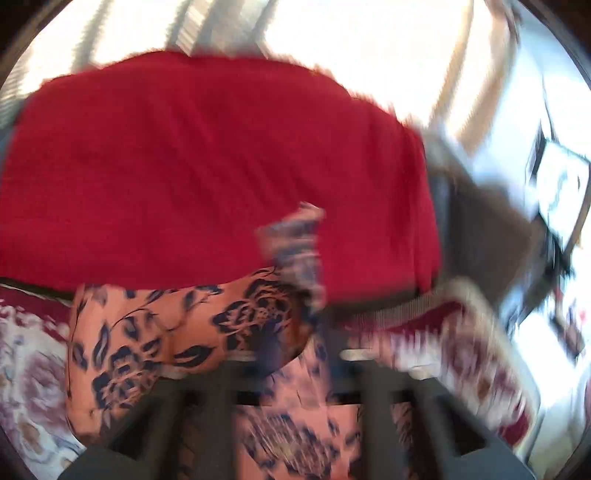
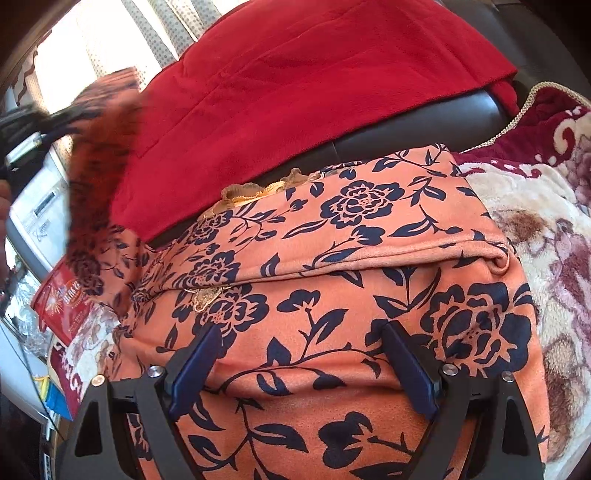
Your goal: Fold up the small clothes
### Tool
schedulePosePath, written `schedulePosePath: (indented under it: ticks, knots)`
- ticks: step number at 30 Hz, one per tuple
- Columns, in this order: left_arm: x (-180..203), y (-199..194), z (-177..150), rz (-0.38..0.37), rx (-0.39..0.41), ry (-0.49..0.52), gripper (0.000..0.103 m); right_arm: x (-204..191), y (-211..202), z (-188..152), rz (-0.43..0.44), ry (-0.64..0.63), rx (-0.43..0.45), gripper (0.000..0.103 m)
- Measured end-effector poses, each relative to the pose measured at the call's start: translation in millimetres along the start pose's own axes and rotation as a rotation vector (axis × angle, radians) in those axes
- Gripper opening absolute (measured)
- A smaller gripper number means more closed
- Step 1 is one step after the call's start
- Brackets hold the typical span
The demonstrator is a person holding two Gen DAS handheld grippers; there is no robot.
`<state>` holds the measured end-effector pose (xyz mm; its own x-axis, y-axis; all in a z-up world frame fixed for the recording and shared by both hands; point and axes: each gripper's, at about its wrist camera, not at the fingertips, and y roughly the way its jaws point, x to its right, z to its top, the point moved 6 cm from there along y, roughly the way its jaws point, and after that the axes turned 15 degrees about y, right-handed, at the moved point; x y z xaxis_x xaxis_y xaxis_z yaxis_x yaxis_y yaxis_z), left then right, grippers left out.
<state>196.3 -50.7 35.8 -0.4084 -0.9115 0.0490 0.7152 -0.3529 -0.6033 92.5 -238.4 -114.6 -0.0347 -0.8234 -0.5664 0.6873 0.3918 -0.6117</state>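
Meanwhile, right gripper (image 2: 301,363) (agape) over garment (image 2: 369,236)

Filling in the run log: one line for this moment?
left gripper: lifting floral garment edge, blurred | right gripper: jaws open over garment | red blanket behind

home | red blanket (image 2: 314,85) | plush floral blanket (image 2: 546,229) | curtains (image 2: 162,26)
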Motion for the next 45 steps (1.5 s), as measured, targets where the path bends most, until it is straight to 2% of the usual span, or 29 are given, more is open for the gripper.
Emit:
schedulePosePath:
  ticks: [1, 4, 7, 10, 11, 13, 16, 18, 20, 21, 22, 23, 24, 25, 26, 29, 30, 31, 32, 33, 35, 37, 39, 40, 41, 42, 45]
  knots:
    - [5.8, 16.4, -15.7, -0.011, -0.065, 0.018, 0.066, 1.0, -1.6, 0.9, 0.010, 0.011, 0.001, 0.091]
    - [-10.5, 16.5, -57.8, 0.060, -0.090, -0.008, 0.066, 4.0, -9.5, 3.7, 0.035, 0.049, 0.013, 0.091]
    - [-50.1, 0.1, -90.6, 0.096, -0.090, -0.093, 0.066, 5.1, -31.4, 11.5, 0.104, 0.117, 0.029, 0.091]
    - [-100.9, -27.9, -132.1, 0.197, -0.086, -0.184, 0.067, 1.3, -53.5, 35.5, 0.176, 0.170, 0.079, 0.091]
    - [-113.1, -30.5, -138.5, 0.224, -0.087, -0.214, 0.067, 0.8, -53.2, 46.7, 0.191, 0.200, 0.072, 0.091]
    - [-144.0, -36.3, -165.4, 0.274, -0.094, -0.320, 0.067, 2.5, -39.0, 71.2, 0.196, 0.275, 0.023, 0.091]
    - [-171.0, -38.0, -192.2, 0.293, -0.084, -0.435, 0.067, 13.9, 0.5, 103.0, 0.154, 0.388, -0.051, 0.090]
    - [-180.3, -37.3, -205.9, 0.300, -0.075, -0.470, 0.067, 25.7, 29.3, 109.4, 0.113, 0.487, -0.126, 0.088]
    - [-186.2, -34.8, -214.5, 0.302, -0.077, -0.487, 0.067, 30.5, 48.5, 113.3, 0.059, 0.516, -0.147, 0.082]
    - [-188.8, -32.3, -217.6, 0.301, -0.078, -0.494, 0.067, 29.0, 55.1, 114.0, 0.029, 0.504, -0.155, 0.078]
    - [-191.1, -30.7, -219.5, 0.302, -0.075, -0.497, 0.067, 26.6, 61.2, 113.3, 0.004, 0.491, -0.167, 0.050]
    - [-192.6, -30.9, -220.7, 0.311, -0.070, -0.498, 0.067, 19.3, 68.2, 112.1, -0.026, 0.460, -0.188, 0.008]
    - [-194.3, -29.9, -224.4, 0.324, -0.070, -0.499, 0.067, 15.5, 71.6, 113.0, -0.058, 0.420, -0.204, 0.006]
    - [-197.1, -31.3, -227.7, 0.333, -0.070, -0.507, 0.067, 6.6, 69.9, 114.3, -0.092, 0.369, -0.189, 0.006]
    - [-199.9, -32.8, -229.1, 0.330, -0.064, -0.521, 0.067, -7.2, 59.4, 119.5, -0.100, 0.315, -0.138, 0.006]
    - [-202.5, -36.6, -229.2, 0.336, -0.047, -0.529, 0.067, -50.5, -2.9, 129.2, -0.070, 0.175, 0.069, 0.006]
    - [-202.4, -36.3, -228.4, 0.335, -0.044, -0.525, 0.067, -54.7, -22.0, 125.2, -0.088, 0.139, 0.131, 0.006]
    - [-201.1, -35.4, -226.5, 0.332, -0.043, -0.518, 0.067, -51.1, -29.2, 118.6, -0.101, 0.138, 0.146, 0.008]
    - [-198.9, -33.3, -224.2, 0.331, -0.049, -0.508, 0.067, -40.5, -27.4, 107.4, -0.123, 0.153, 0.123, 0.009]
    - [-196.6, -30.2, -221.6, 0.327, -0.054, -0.497, 0.067, -23.4, -13.9, 92.6, -0.173, 0.160, 0.067, 0.009]
    - [-191.3, -27.5, -216.0, 0.319, -0.063, -0.474, 0.067, 5.8, 10.7, 69.6, -0.221, 0.194, -0.034, 0.009]
    - [-184.2, -27.4, -206.6, 0.316, -0.070, -0.438, 0.068, 21.2, 14.1, 56.7, -0.180, 0.267, -0.065, 0.010]
    - [-177.6, -26.2, -192.1, 0.316, -0.064, -0.395, 0.069, 26.5, 6.2, 57.3, -0.142, 0.299, -0.040, 0.023]
    - [-174.5, -24.5, -184.5, 0.321, -0.061, -0.372, 0.070, 26.2, 3.4, 59.0, -0.120, 0.307, -0.045, 0.039]
    - [-169.9, -20.5, -174.3, 0.325, -0.066, -0.344, 0.072, 26.7, 2.4, 62.1, -0.098, 0.312, -0.048, 0.066]
    - [-167.0, -17.2, -168.5, 0.321, -0.071, -0.332, 0.072, 26.0, -1.8, 65.1, -0.051, 0.326, -0.045, 0.076]
    - [-153.7, 0.1, -153.5, 0.310, -0.093, -0.288, 0.072, 20.9, -16.4, 72.5, -0.004, 0.345, 0.002, 0.077]
